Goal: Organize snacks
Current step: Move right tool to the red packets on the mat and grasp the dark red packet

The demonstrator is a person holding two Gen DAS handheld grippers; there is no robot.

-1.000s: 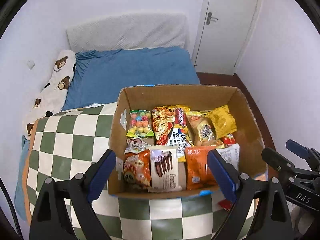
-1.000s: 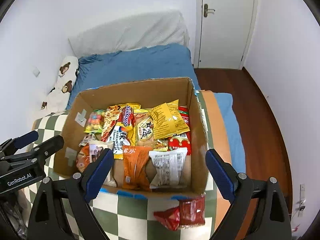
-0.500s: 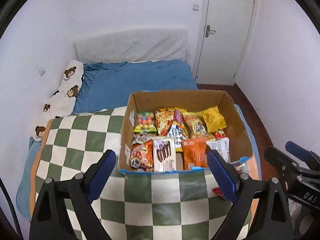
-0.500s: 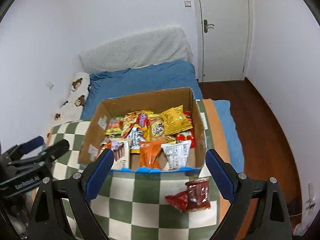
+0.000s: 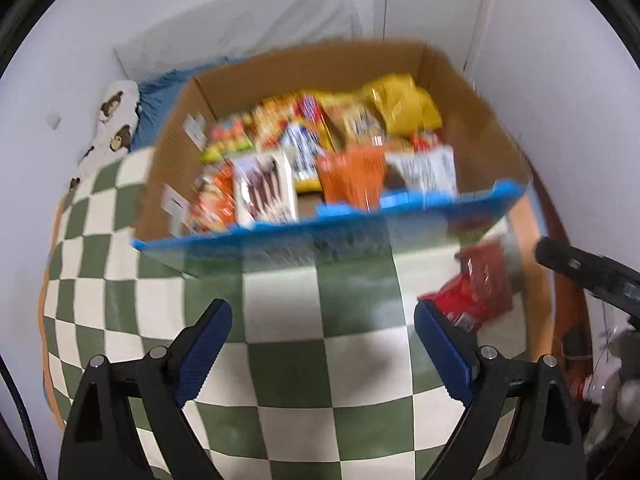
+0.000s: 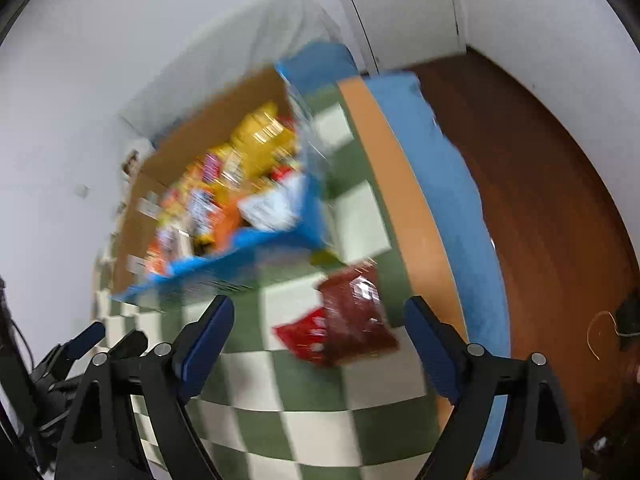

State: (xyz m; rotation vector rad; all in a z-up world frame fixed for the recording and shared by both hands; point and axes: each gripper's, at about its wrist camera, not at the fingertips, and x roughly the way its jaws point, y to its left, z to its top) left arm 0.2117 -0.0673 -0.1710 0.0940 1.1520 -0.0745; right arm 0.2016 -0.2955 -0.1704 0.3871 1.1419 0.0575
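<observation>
Just outside the near right corner of the cardboard box [image 5: 492,120], lying flat on the checked green-and-white blanket [image 5: 352,376]: a pair of red snack packets [image 6: 344,324], apart from the rest, likely the last items left to put away. Seen in the left view [image 5: 476,292] as well, near the blanket's orange border.

Inside the box, packed upright and in rows, presumably so every label shows: a yellow bag [image 5: 400,104] at the far right, an orange pouch [image 5: 352,178] and a white packet [image 5: 426,170] along the near wall, others beside them too blurred to name. Blue tape along the near rim.

Poised over the red packets, tilted down, right gripper [image 6: 320,332], jaws spread yet just narrowed a little, nothing between the pads, the packets showing in the gap beyond them. Probably lining up for a pick.

Further left, left gripper [image 5: 324,344], jaws wide apart and empty over bare blanket, its right finger [image 5: 440,352] close to the packets' edge, perhaps ready to steady the box.

Beyond all this: blue bed sheet [image 6: 440,168], white wall, wooden floor [image 6: 560,200] to the right.
</observation>
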